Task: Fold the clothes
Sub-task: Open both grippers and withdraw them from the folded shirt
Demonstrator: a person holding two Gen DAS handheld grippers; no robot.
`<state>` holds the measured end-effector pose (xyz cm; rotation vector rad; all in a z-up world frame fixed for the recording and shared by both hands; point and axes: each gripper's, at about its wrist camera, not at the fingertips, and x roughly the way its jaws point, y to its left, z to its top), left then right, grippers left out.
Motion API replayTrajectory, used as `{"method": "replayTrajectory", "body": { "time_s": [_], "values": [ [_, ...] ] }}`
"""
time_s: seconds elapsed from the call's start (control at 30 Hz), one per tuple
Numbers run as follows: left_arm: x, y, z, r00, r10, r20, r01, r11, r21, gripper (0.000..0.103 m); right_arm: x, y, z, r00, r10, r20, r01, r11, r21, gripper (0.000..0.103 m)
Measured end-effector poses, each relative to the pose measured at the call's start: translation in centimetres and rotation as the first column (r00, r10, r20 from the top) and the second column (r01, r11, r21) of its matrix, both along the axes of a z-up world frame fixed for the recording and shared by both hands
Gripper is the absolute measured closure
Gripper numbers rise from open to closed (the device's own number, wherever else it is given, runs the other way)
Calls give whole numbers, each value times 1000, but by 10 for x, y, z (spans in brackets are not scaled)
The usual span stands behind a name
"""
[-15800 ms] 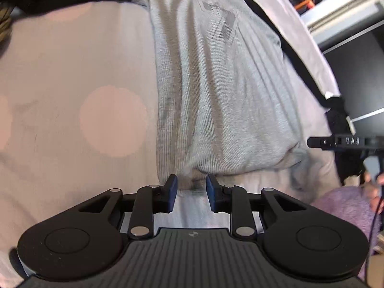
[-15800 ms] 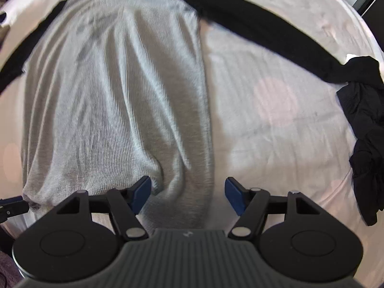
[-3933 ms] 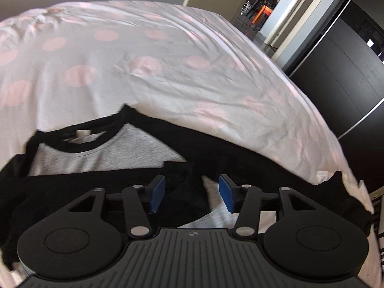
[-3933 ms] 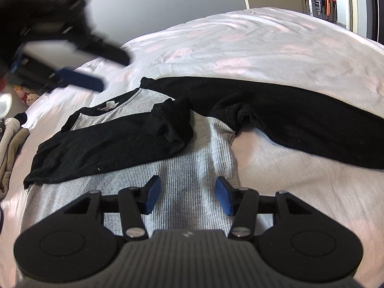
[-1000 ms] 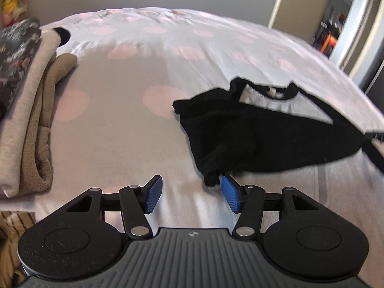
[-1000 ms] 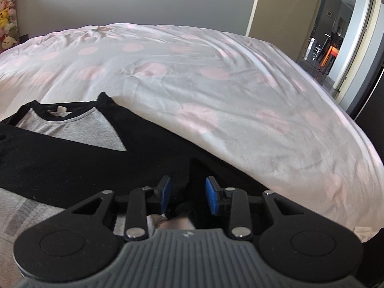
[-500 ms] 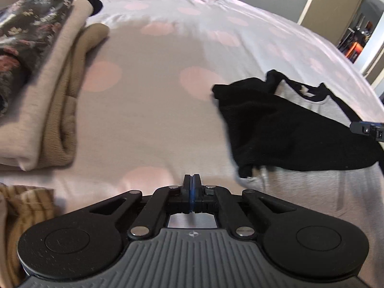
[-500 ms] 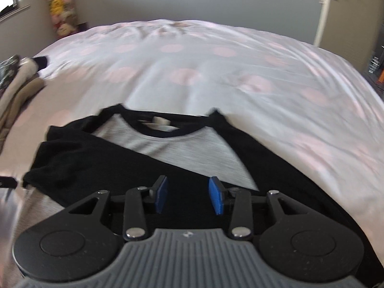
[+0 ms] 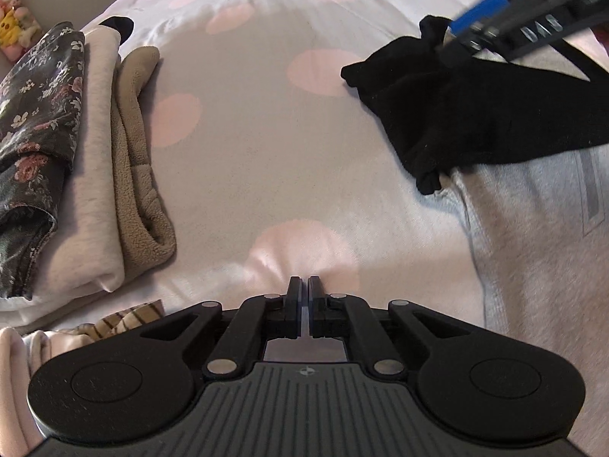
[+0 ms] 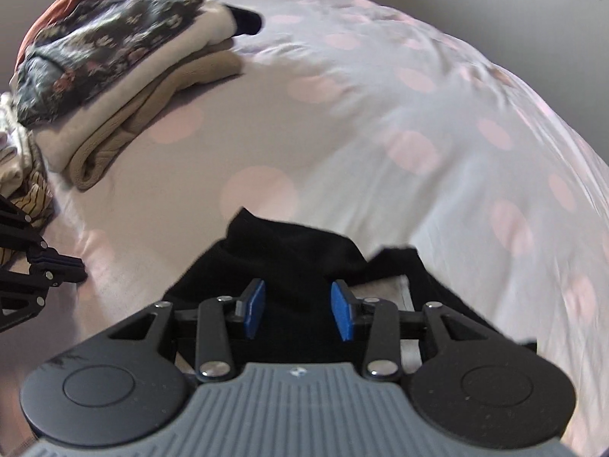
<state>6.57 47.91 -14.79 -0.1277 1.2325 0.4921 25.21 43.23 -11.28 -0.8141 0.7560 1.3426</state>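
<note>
A grey shirt (image 9: 533, 247) with black sleeves lies on the dotted bedsheet (image 9: 247, 160). One black sleeve (image 9: 456, 106) is folded across its chest. My left gripper (image 9: 304, 285) is shut, its tips down on a pink dot of the sheet left of the shirt's side edge; the sheet puckers around them. My right gripper (image 10: 298, 304) hovers open just above the black sleeve (image 10: 289, 259), near its outer end, with nothing pressed between the blue pads (image 10: 254, 308). A strip of grey shirt (image 10: 384, 285) shows beside it. The right gripper (image 9: 475, 15) appears blurred over the sleeve in the left wrist view.
A stack of folded clothes (image 9: 76, 152) with a dark floral piece on top sits left of the shirt, also the stack (image 10: 114, 57) at far left. A striped garment (image 9: 125, 316) lies near the front left. The left gripper (image 10: 57, 266) shows at the left edge.
The left gripper closed and tipped down onto the sheet. The right gripper swept left along the shirt, rolling, from the far shoulder to the folded sleeve's end.
</note>
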Motion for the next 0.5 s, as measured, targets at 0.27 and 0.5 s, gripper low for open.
{"method": "replayTrajectory", "body": {
  "time_s": [0.27, 0.5],
  "values": [
    [-5, 8, -4, 1000, 7, 28, -6, 999, -44, 100, -18, 72, -3, 998, 64, -27, -66, 995, -68, 63],
    [-8, 13, -7, 999, 13, 47, -10, 998, -67, 100, -23, 101, -22, 997, 24, -67, -33, 990, -136, 95]
  ]
}}
